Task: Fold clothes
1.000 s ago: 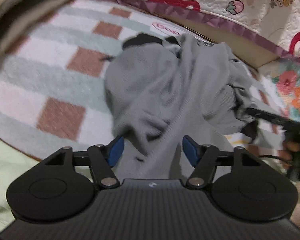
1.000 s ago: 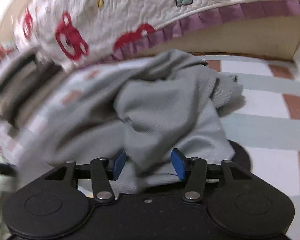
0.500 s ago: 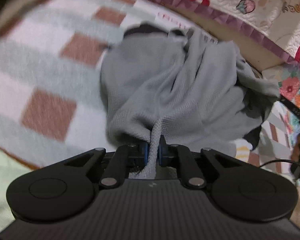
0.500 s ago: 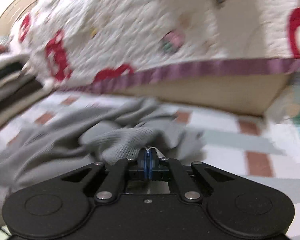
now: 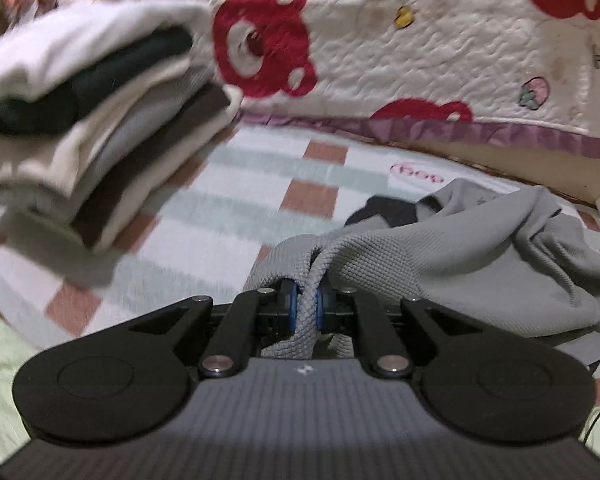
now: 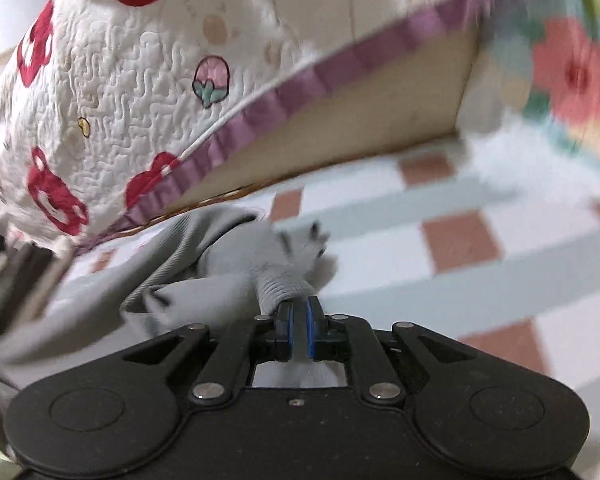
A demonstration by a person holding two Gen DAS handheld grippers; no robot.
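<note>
Since a second ago both sets of jaws, then wide apart over the heap, have come together on cloth and both views have tipped up toward the quilt. Left gripper is clenched on a thick ribbed fold of the grey knit garment; the rest of it trails off to 3 o'clock, crumpled on the checked rug. A folded clothes stack sits at 10 o'clock, well apart. Right gripper pinches a thinner bunch of the same garment, jaws easing open a little though the pads look to be on cloth; fabric drapes to 9 o'clock. Judged: soft, light, limp, stretchy, not fragile, and sags between holds. Best taken at hems or shoulder seams, not mid-panel bunches, which can slip.
</note>
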